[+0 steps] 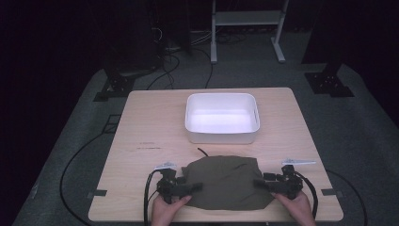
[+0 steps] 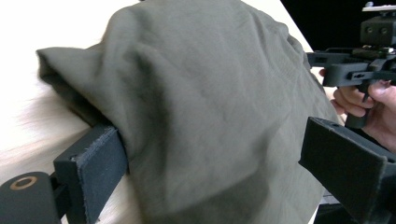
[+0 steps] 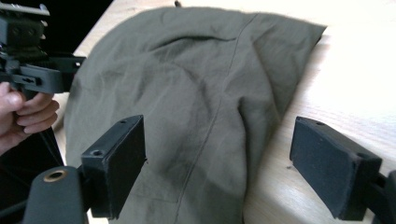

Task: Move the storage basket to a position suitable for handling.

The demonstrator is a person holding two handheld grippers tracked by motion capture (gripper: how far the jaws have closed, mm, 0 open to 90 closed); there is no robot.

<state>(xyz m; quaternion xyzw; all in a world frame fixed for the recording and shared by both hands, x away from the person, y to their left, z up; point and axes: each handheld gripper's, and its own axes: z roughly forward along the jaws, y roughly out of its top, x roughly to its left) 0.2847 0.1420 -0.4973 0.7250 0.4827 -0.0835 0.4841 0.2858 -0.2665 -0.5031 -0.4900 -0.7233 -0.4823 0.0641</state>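
Observation:
An olive-green cloth [image 1: 226, 181] lies crumpled near the front edge of the wooden table [image 1: 141, 122]. My left gripper [image 1: 190, 187] is at the cloth's left edge, held by a hand. Its jaws stand wide open with the cloth [image 2: 210, 93] bulging between them; the left gripper [image 2: 219, 168] is not closed on it. My right gripper [image 1: 258, 182] is at the cloth's right edge, also hand-held. In the right gripper view the right gripper [image 3: 224, 163] is open, straddling a corner of the cloth [image 3: 187, 84] and bare table.
A white rectangular bin [image 1: 222, 117] stands empty behind the cloth, mid-table. Black cables [image 1: 75, 165] trail over the grey floor at the left. Dark stand bases [image 1: 115, 87] and a white frame [image 1: 247, 28] stand beyond the table's far edge.

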